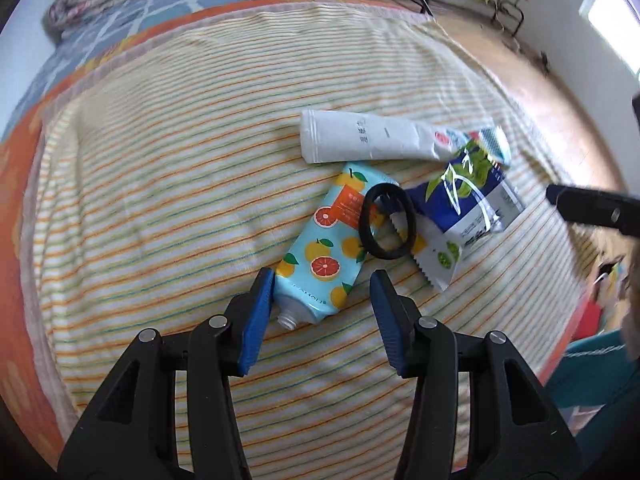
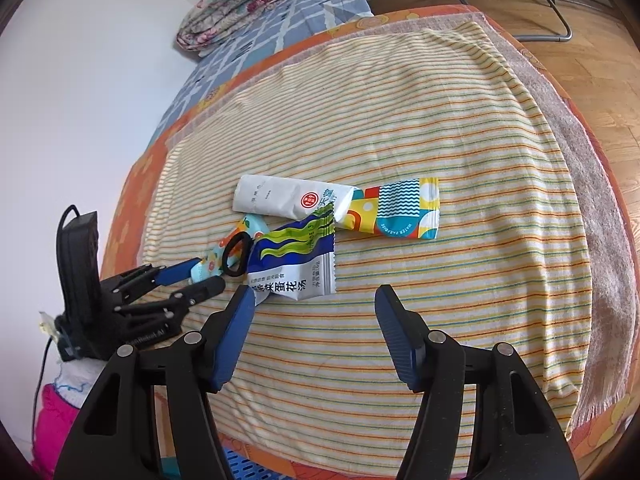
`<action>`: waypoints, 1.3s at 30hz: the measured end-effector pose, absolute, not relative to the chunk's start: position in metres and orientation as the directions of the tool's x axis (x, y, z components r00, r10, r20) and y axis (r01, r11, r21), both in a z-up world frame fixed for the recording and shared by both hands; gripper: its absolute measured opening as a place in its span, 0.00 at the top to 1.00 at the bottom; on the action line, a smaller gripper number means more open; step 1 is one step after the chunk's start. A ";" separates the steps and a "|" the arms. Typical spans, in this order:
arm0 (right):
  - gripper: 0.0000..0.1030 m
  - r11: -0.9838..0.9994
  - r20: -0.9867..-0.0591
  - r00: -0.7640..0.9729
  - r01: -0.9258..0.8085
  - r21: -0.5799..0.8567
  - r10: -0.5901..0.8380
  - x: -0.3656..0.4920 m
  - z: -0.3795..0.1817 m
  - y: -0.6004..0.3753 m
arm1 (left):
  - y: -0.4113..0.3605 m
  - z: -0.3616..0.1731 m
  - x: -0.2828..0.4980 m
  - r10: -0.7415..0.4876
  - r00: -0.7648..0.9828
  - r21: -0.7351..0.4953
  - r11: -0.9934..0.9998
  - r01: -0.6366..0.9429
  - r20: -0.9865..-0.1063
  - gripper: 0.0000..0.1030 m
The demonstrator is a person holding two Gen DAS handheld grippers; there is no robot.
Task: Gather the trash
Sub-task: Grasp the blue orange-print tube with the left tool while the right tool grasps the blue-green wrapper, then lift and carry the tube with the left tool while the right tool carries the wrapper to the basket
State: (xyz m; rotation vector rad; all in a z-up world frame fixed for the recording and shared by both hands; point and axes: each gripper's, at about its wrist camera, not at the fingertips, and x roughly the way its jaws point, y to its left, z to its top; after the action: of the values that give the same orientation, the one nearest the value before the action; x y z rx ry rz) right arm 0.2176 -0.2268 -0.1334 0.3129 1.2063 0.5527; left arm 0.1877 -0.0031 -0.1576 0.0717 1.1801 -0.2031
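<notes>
On the striped blanket (image 2: pixel 440 128), the left gripper (image 1: pixel 322 286) stands wide open astride the fruit-print tube (image 1: pixel 328 240) at its twelve o'clock, empty, a black hair tie (image 1: pixel 386 222) lying across tube and blue-green wrapper (image 2: pixel 296 258), while the right gripper (image 2: pixel 316 300), likewise wide and empty, hovers near that wrapper at eleven o'clock.

The light-blue squeeze tube printed with oranges and grapefruit (image 2: pixel 214 262) is mostly hidden in the right wrist view, tucked under the black elastic hair ring (image 2: pixel 236 254) and the blue-and-white soup packet with green streaks (image 2: pixel 294 260), its cap end lost behind the left gripper (image 2: pixel 202 278). In the left wrist view the colourful wave-patterned wrapper (image 1: pixel 494 142) shows only a corner past that soup packet (image 1: pixel 468 196), and the right gripper (image 1: pixel 592 208) is cut off by the frame edge, so its jaws cannot be read. The small print on the white paper sachet (image 1: pixel 368 140) is too blurred to make out.
</notes>
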 end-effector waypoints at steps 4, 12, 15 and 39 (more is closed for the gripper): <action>0.43 0.830 -0.797 0.240 -0.225 0.511 0.555 0.221 -0.137 -0.226 | -0.007 -0.159 0.189 -0.078 0.385 -0.010 0.984 0.176 -0.919 0.52; 0.49 0.833 -0.804 0.218 -0.172 0.526 0.553 0.239 -0.153 -0.222 | 0.000 -0.158 0.186 -0.046 0.400 0.023 0.986 0.166 -0.915 0.58; 0.49 0.835 -0.810 0.208 -0.172 0.522 0.549 0.242 -0.159 -0.217 | 0.008 -0.158 0.185 -0.025 0.392 0.034 0.989 0.143 -0.920 0.58; 0.98 0.800 -0.770 0.243 -0.305 0.517 0.590 0.230 -0.131 -0.175 | 0.035 -0.148 0.184 -0.013 0.417 -0.008 1.000 0.014 -0.909 0.64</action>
State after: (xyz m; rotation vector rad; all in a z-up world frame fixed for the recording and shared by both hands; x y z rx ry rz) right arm 0.2303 -0.1751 -0.1310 0.2833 1.1762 0.6226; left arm 0.1843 0.0347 -0.1480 0.0006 1.1403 -0.0166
